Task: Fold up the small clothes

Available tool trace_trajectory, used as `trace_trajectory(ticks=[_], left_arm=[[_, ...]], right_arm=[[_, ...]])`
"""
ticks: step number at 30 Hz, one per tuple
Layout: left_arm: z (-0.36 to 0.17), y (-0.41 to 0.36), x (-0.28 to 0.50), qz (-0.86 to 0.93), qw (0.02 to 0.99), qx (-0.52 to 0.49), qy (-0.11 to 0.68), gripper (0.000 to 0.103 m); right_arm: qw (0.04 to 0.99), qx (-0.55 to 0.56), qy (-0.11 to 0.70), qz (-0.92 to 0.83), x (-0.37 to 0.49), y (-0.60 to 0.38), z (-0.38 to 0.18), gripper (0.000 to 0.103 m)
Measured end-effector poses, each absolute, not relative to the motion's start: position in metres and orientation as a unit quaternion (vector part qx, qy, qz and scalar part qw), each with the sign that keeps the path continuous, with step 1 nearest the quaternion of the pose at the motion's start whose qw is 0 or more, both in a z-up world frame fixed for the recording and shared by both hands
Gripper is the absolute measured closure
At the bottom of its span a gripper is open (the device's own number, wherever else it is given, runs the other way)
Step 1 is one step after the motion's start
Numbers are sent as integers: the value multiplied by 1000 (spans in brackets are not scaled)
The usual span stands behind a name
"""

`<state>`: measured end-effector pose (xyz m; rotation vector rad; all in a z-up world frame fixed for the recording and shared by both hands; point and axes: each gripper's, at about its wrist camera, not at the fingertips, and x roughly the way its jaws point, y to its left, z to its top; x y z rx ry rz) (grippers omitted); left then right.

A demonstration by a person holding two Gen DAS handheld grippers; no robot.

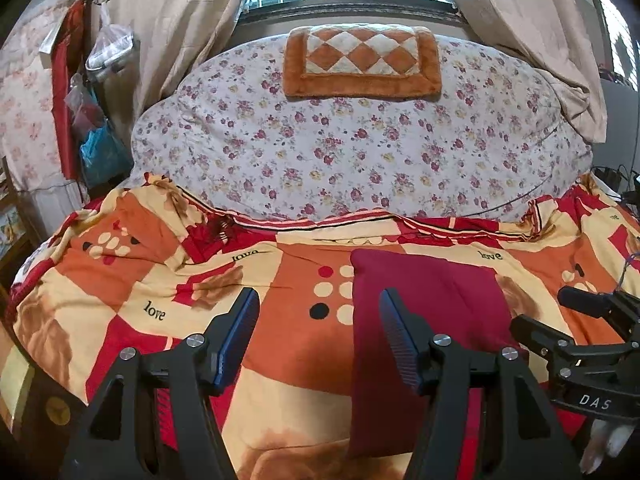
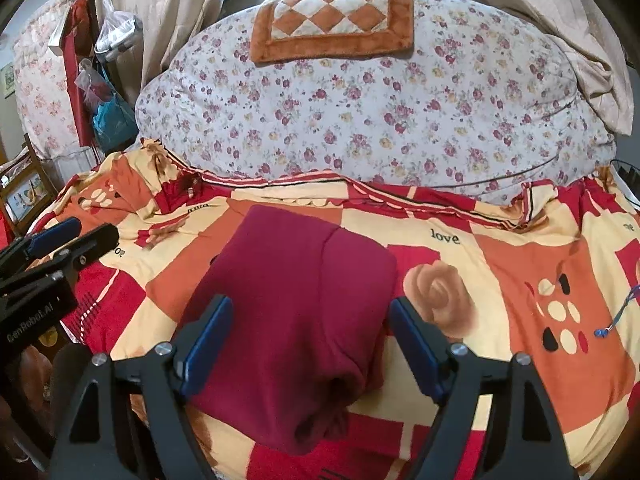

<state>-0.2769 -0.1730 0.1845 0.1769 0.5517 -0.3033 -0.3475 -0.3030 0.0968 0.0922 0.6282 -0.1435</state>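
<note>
**A:** A dark red garment [image 2: 296, 312] lies on the patterned bedspread [image 2: 520, 280], already doubled into a rough rectangle, near the front edge of the bed. Where are the tools?

**B:** The right gripper [image 2: 308, 344] hangs directly over the cloth's near end, fingers spread wide, holding nothing. The left gripper [image 1: 320, 336] sits just beside the garment's left edge, likewise spread and empty; one blue pad [image 1: 400, 344] overlaps the red cloth in the view, though contact cannot be confirmed.

**A:** How will it handle?

**B:** By the look of it, soft and light: a thick, knit-like fabric, limp, with a bunched lump at the near end. It should drape and sag rather than hold shape, and layers may slide apart if only the top one is caught.

**A:** Best place to grip?

**B:** Probably the two near corners, pinching through all layers at the edge, one tool per corner.

**A:** And behind?

**B:** A flowered quilt [image 1: 360, 140] and a checked mat [image 1: 360, 60], well apart from the work.
</note>
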Motion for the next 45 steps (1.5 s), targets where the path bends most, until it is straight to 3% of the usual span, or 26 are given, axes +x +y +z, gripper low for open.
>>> trace_trajectory(ticks=[45], left_arm=[[131, -191, -202, -166, 923, 74, 339, 61]], right_arm=[[922, 44, 374, -95, -279, -324, 55, 19]])
